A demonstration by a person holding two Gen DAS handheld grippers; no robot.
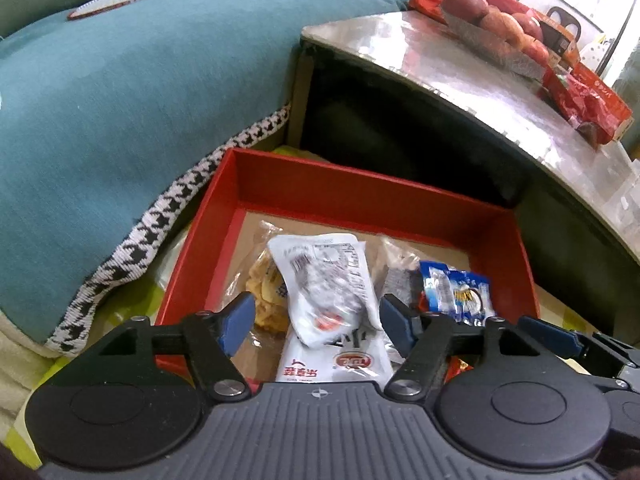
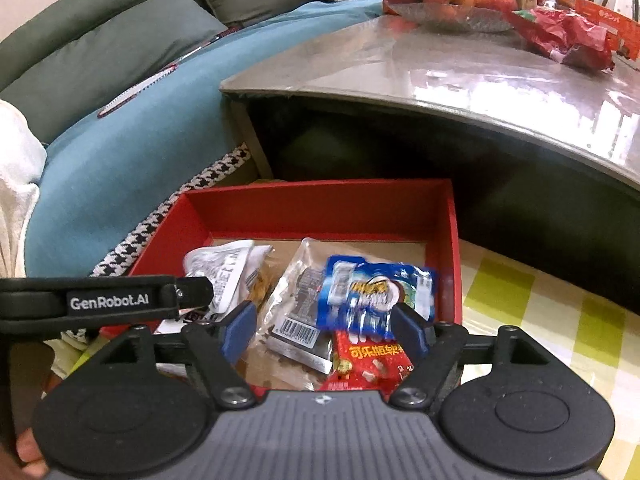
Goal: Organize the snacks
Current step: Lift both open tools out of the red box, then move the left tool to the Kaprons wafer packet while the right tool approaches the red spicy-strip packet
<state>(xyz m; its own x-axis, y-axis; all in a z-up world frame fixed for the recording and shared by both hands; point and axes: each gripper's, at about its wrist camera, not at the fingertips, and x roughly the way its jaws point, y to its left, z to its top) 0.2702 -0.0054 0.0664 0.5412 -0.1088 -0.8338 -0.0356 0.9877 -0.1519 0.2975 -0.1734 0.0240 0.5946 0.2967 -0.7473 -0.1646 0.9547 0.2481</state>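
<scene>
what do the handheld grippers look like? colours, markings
Both match: black linkage arms with silver pivot screws, blue finger pads, round black side housings, and a grey ribbed body bearing a small compass-like mark. In the right wrist view, the left gripper's side reads "GenRobot.AI" in white.

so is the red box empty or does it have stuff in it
Not empty. The red box holds several packets on its floor: a blue packet, a white packet and a red packet. No lid on it.

one red box [image 2: 454,240], about six snack packets [image 2: 376,292]
</scene>
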